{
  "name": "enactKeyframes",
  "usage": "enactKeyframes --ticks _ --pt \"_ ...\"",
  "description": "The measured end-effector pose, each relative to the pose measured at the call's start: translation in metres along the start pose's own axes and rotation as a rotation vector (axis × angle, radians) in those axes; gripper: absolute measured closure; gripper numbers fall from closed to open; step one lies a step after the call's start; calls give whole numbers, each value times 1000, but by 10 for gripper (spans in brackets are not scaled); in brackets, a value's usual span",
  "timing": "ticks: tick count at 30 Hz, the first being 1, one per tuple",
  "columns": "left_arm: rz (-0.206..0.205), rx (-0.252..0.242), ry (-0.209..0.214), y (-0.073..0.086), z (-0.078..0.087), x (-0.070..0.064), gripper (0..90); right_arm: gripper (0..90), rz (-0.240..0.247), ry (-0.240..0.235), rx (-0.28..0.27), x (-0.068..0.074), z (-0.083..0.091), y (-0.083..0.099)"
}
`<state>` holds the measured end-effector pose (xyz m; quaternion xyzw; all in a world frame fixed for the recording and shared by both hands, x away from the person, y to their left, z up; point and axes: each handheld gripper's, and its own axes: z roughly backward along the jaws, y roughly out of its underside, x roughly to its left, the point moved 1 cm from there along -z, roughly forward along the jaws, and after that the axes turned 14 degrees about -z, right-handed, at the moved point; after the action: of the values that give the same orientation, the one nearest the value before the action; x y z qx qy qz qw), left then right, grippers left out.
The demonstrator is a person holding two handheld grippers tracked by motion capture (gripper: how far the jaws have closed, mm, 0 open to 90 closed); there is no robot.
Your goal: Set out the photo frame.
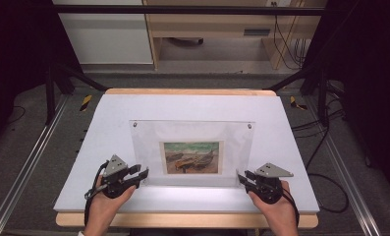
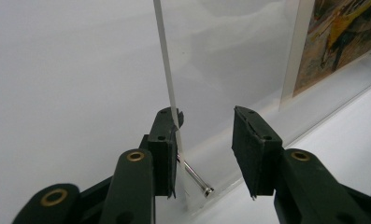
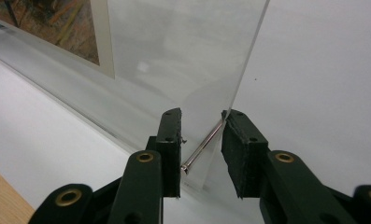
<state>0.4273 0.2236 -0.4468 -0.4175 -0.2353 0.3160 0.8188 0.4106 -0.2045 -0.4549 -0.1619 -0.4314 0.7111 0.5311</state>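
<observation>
High view shows a clear acrylic picture frame (image 1: 192, 152) with a small painted boat print (image 1: 191, 157) inside, lying near the middle of the white table board (image 1: 109, 123), its long axis running from the left edge to the right edge. The left gripper (image 1: 142, 174) is at the frame's near left corner and the right gripper (image 1: 241, 177) at the near right corner, each equally close to its own corner. In the left gripper view, the jaws are spread, with the acrylic edge and a silver corner screw (image 2: 196, 179) between them, against one pad. In the right gripper view, the jaws also stand apart around the other silver screw (image 3: 203, 146), not clamped. Behind the frame, toward the far edge, the board is free for moving.
</observation>
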Motion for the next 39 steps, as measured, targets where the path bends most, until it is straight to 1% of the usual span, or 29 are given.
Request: enactKeyframes --ticks 2,9,11,15,18,26,27,32,34,35,36,39 --pt "-1 1 1 0 1 -1 604 681 -15 -1 5 1 1 0" --pt "4 0 3 1 1 -2 607 677 -19 -2 8 1 0 1" --pt "4 0 1 1 1 -2 606 677 -8 -1 4 1 0 1" --pt "2 0 -1 2 1 -2 605 677 -6 2 4 1 0 1" --pt "1 -1 1 2 1 -2 605 677 7 2 -2 1 0 1" --pt "-1 1 4 3 1 -2 603 674 -1 1 5 2 0 2" --pt "0 1 5 3 1 -2 603 675 5 2 2 1 0 2" --pt "-7 9 13 5 3 -4 601 670 6 0 16 2 1 4" --pt "-13 11 5 5 4 -6 602 667 15 -5 20 2 1 5" --pt "-13 11 4 5 4 -6 602 668 9 -3 24 2 1 5" --pt "-8 8 4 6 3 -6 602 670 19 -3 18 2 1 5" --pt "-8 5 6 6 3 -5 603 669 18 -1 17 2 1 5"
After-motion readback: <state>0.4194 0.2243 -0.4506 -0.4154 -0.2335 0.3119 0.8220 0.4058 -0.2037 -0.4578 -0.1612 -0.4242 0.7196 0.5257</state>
